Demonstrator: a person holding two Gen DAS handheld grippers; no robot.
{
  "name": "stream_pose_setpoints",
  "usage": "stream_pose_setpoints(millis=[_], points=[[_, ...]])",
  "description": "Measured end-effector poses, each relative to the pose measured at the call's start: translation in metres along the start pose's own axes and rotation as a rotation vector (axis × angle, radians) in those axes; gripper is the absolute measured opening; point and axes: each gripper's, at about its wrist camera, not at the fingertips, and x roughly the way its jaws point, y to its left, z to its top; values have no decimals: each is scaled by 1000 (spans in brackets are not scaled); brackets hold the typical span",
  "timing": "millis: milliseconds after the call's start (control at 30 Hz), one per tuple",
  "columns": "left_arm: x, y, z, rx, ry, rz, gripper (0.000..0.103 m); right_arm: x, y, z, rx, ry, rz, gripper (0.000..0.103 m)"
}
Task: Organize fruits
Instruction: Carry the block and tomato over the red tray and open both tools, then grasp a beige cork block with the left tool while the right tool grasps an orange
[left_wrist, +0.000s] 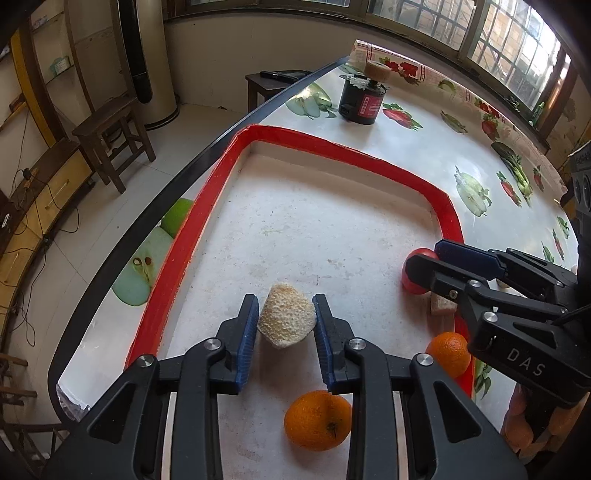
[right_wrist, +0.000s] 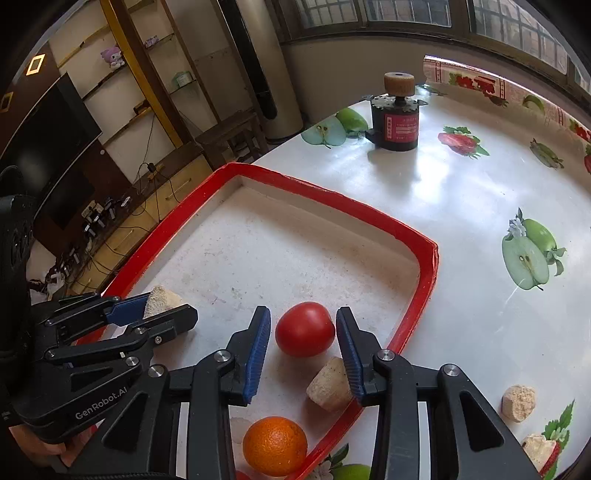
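Observation:
A red-rimmed white tray (left_wrist: 325, 147) (right_wrist: 332, 201) lies on the table. My left gripper (left_wrist: 285, 314) is open around a pale spongy chunk (left_wrist: 286, 319), which rests on the tray floor; it shows in the right wrist view too (right_wrist: 162, 297). My right gripper (right_wrist: 303, 332) (left_wrist: 424, 258) is open around a red tomato (right_wrist: 304, 328) (left_wrist: 415, 282) on the tray. An orange (left_wrist: 317, 421) lies under the left gripper. Another orange (left_wrist: 448, 352) (right_wrist: 275, 439) lies near the tray's rim. A pale cork-like chunk (right_wrist: 328, 384) sits by the right finger.
A black cylinder with a red label and a cork wheel on top (left_wrist: 364, 98) (right_wrist: 395, 118) stands at the far end of the fruit-print tablecloth (right_wrist: 480, 206). Two pale chunks (right_wrist: 519, 402) (right_wrist: 537, 450) lie outside the tray. Wooden stools (left_wrist: 110, 136) stand past the table's edge.

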Motion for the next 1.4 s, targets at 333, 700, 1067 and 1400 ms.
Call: stream_pose_setpoints(millis=[333,700,1067,1400], points=[[-31,-7,-13,5,-78,0,42,-55,-8,-15,31,-82,8,42],[-42,-15,-28,16,-86,5,42,-107,-21,-59,69,-124,-9,42],[-67,-41,-41,57,-123,-35,42,-154,-51,-107,138,-161,-64,43],[-82,-75,-54,110,-134,-78,42,-178,-86,-147,213,-163,-113,43]])
